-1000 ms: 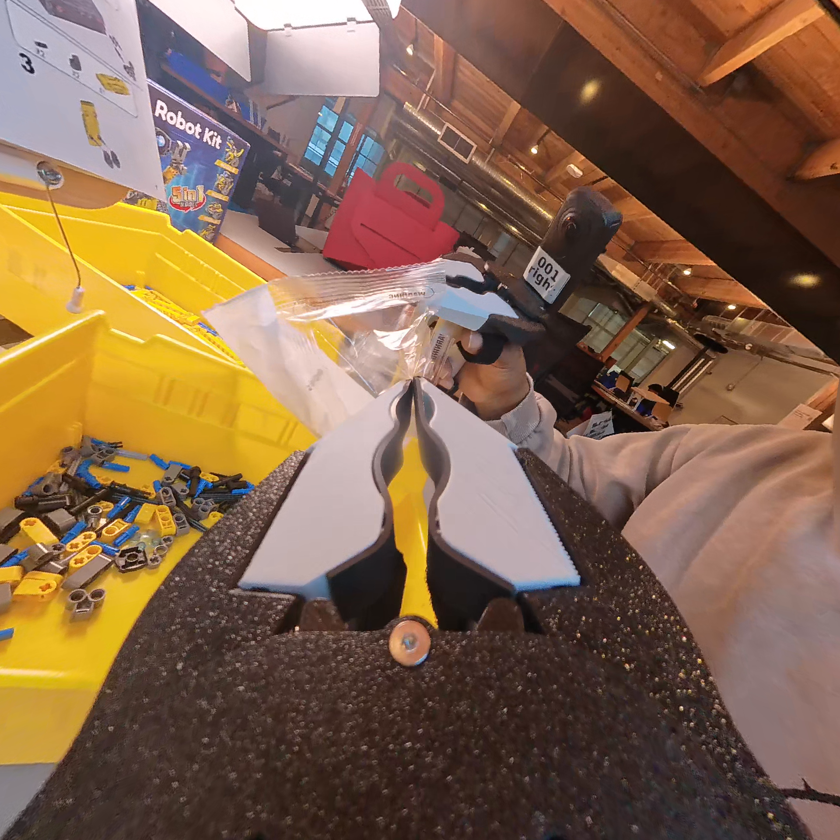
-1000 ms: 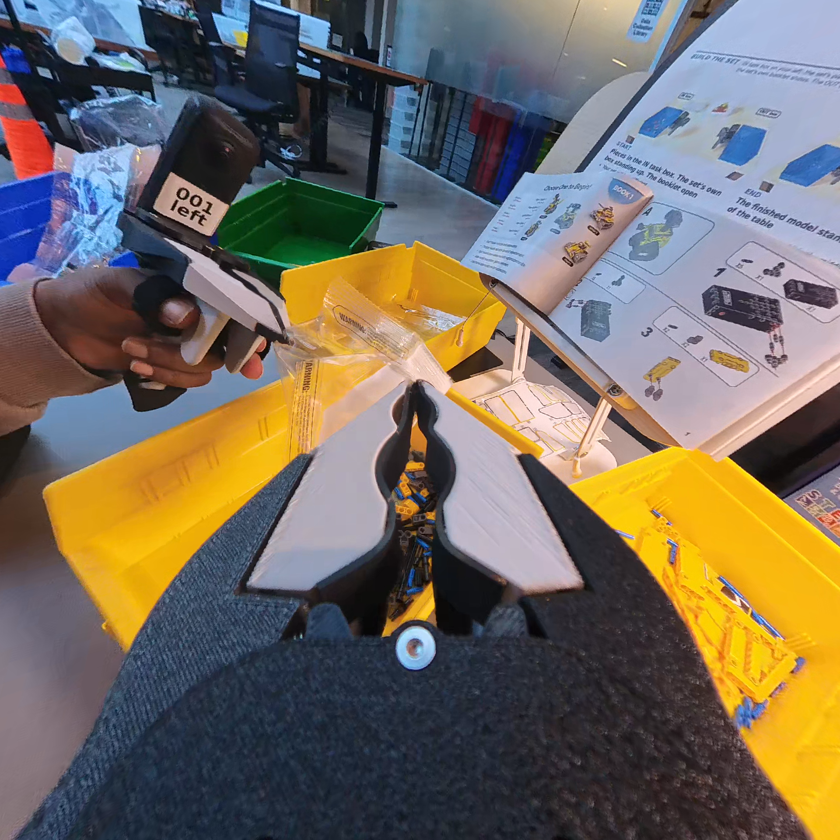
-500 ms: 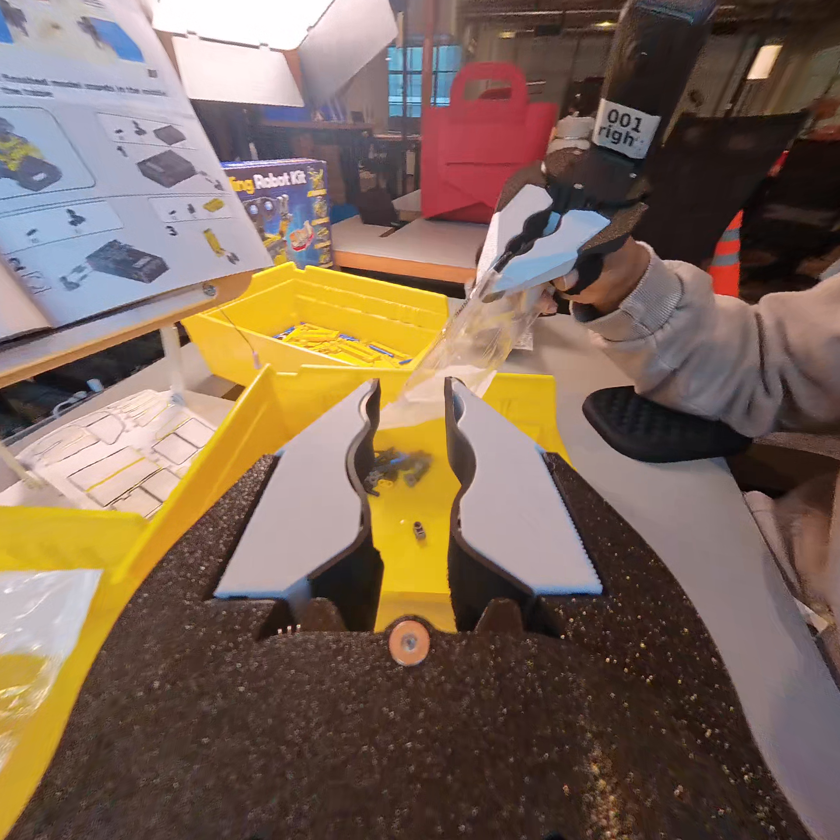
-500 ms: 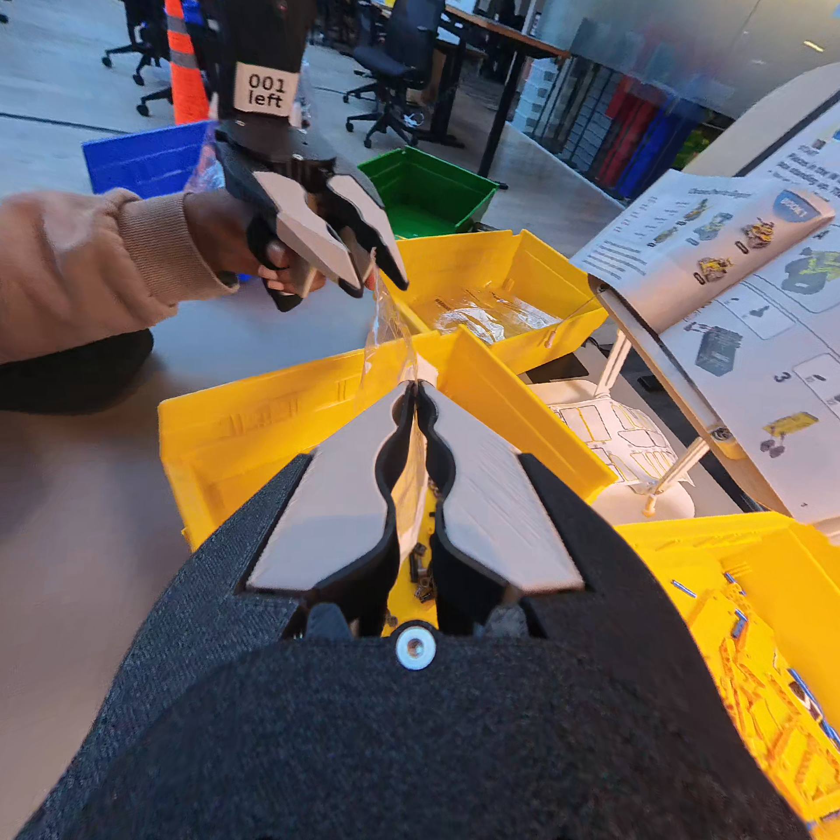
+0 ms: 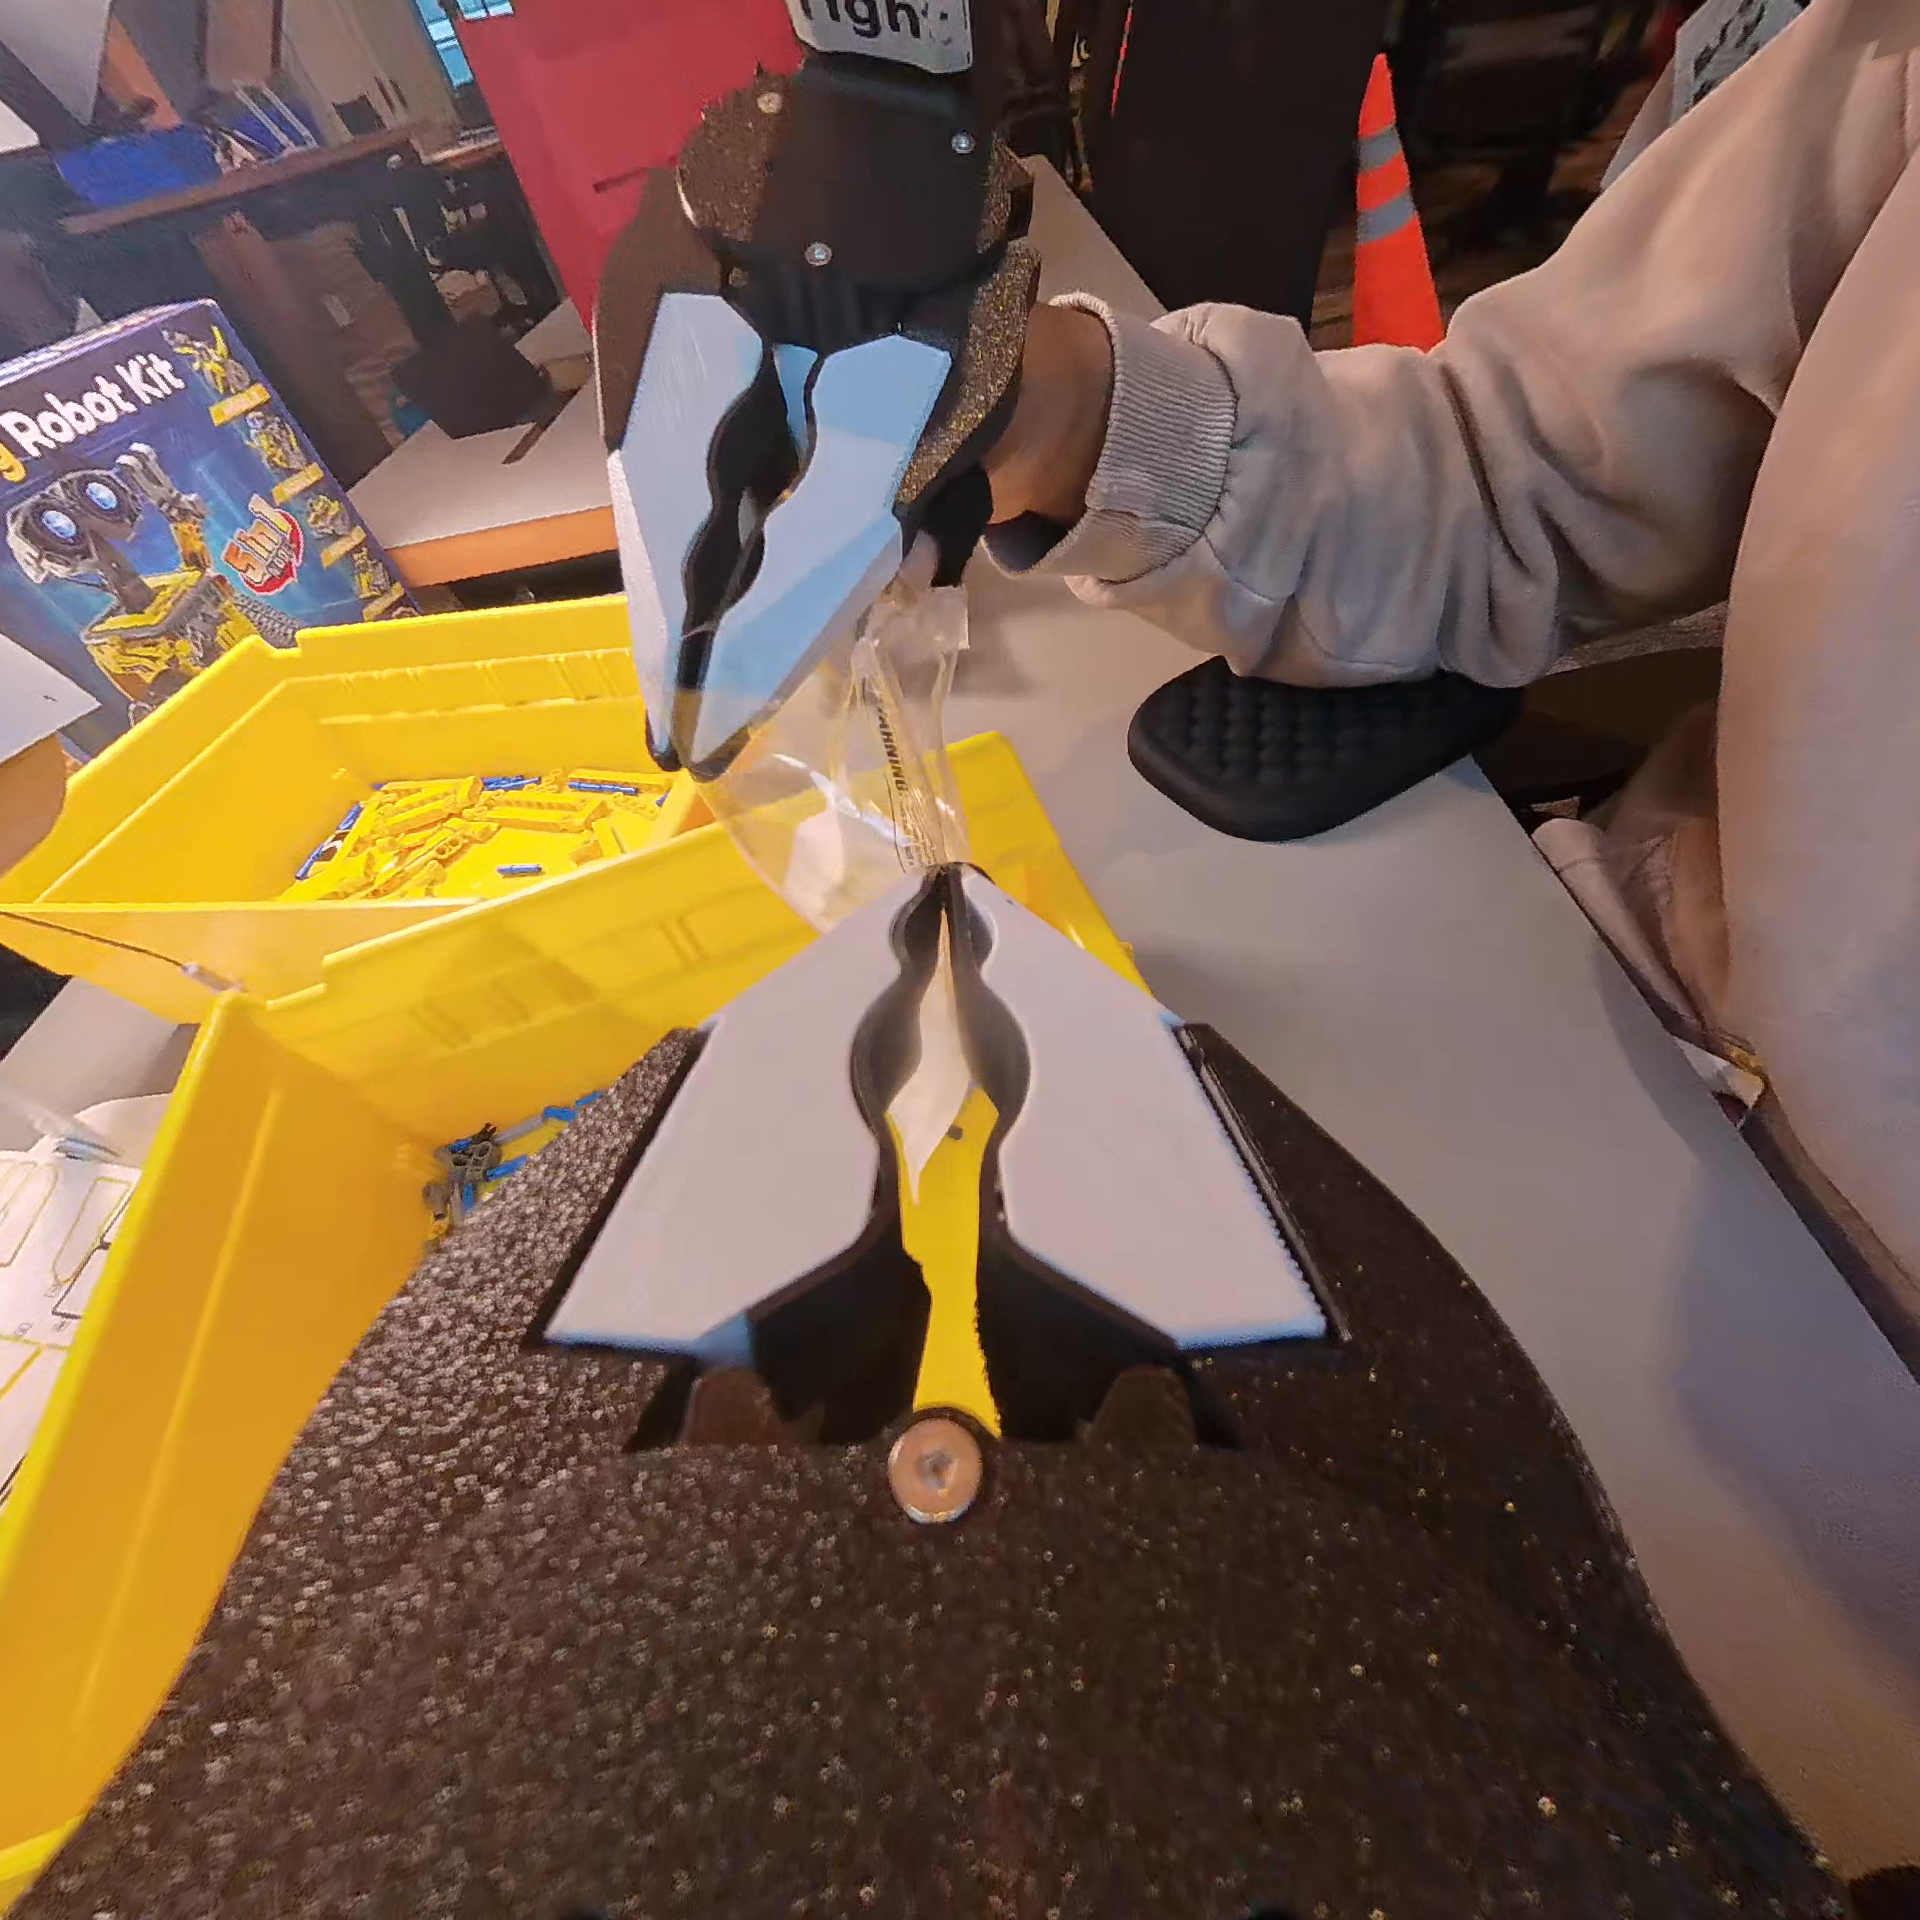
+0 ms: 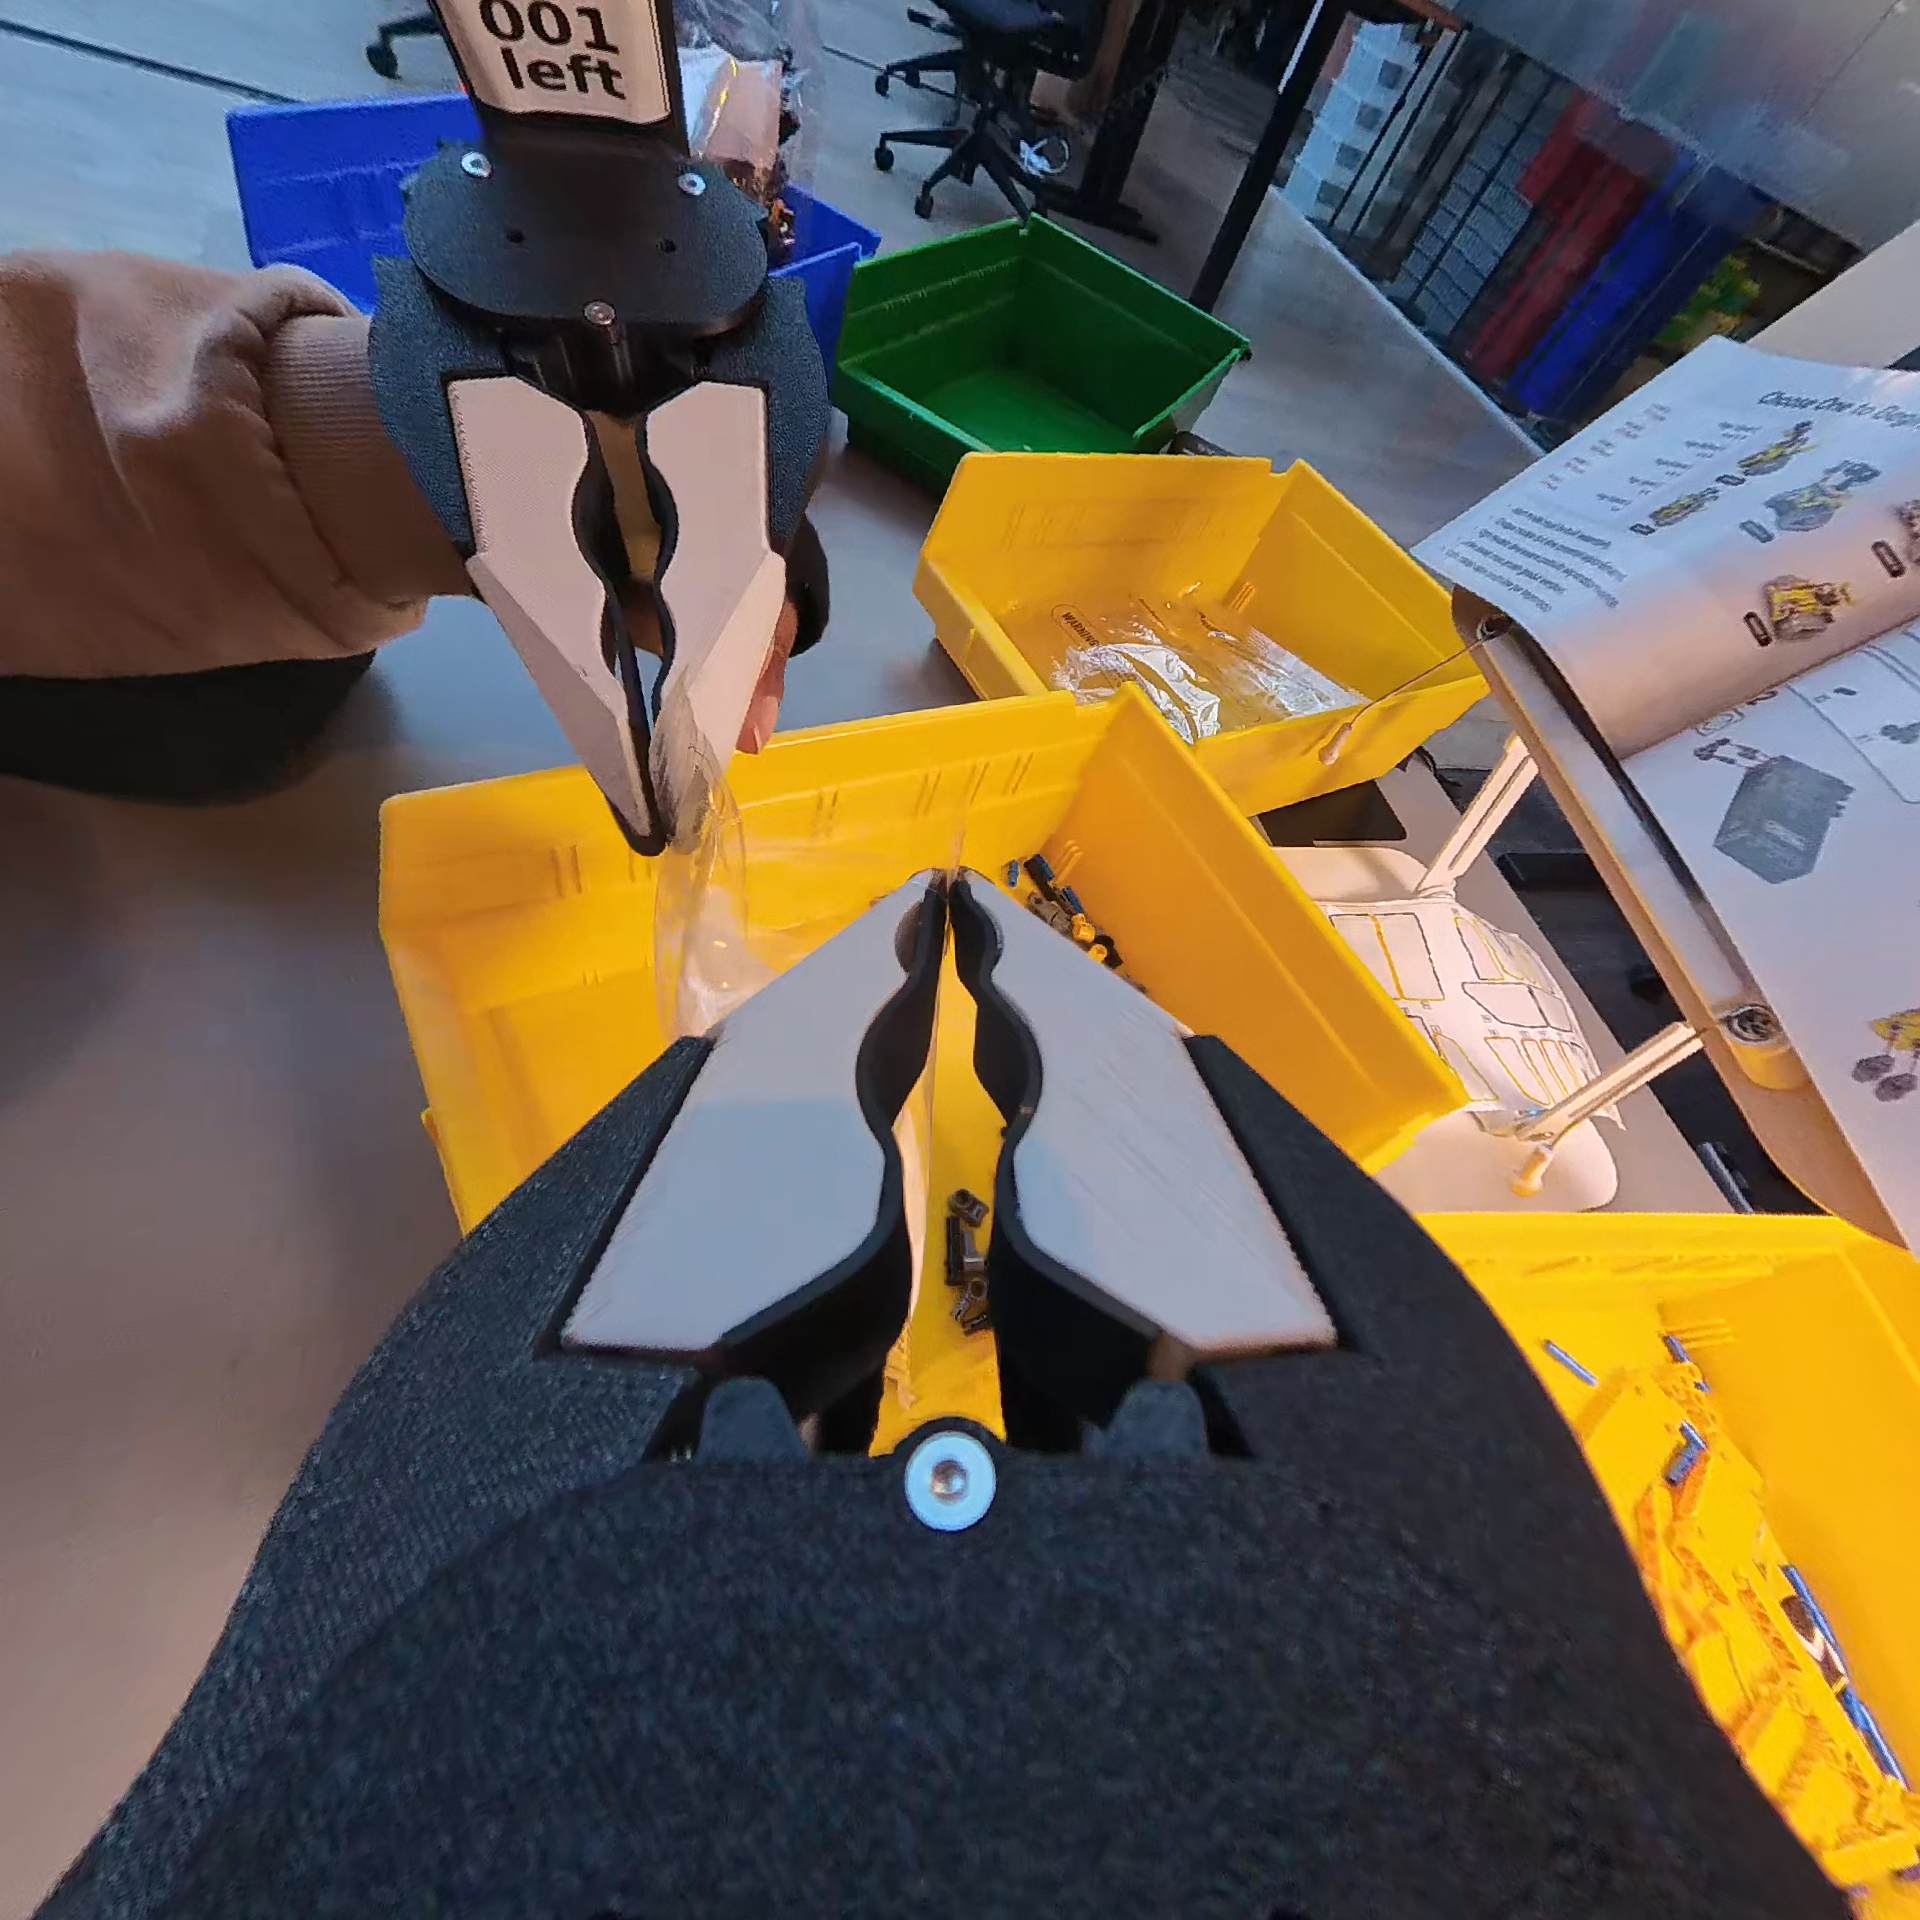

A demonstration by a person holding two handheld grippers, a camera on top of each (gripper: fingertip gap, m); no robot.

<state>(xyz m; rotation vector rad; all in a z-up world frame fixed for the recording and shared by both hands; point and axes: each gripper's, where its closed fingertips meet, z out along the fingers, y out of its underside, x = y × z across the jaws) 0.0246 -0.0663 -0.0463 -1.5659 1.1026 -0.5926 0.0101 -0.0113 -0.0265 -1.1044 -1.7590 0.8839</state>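
Observation:
A clear plastic bag hangs stretched between both grippers above a yellow bin. My left gripper is shut on one edge of the bag. My right gripper is shut on the other edge. Each gripper also shows in the other's view, pointing down: the right one and the left one. The bag looks empty. Small black, blue and yellow parts lie in the bin below it.
A second yellow bin holds crumpled clear bags; a third holds yellow parts. A green bin and a blue bin stand farther off. An instruction booklet on a stand, a kit box and a black wrist rest are nearby. The grippers' ends are close to 6 centimetres from one another.
My left gripper was shut on the bag, opened and let go half a second ago, and is now shut on it again. Both grippers have tilted down over the bin.

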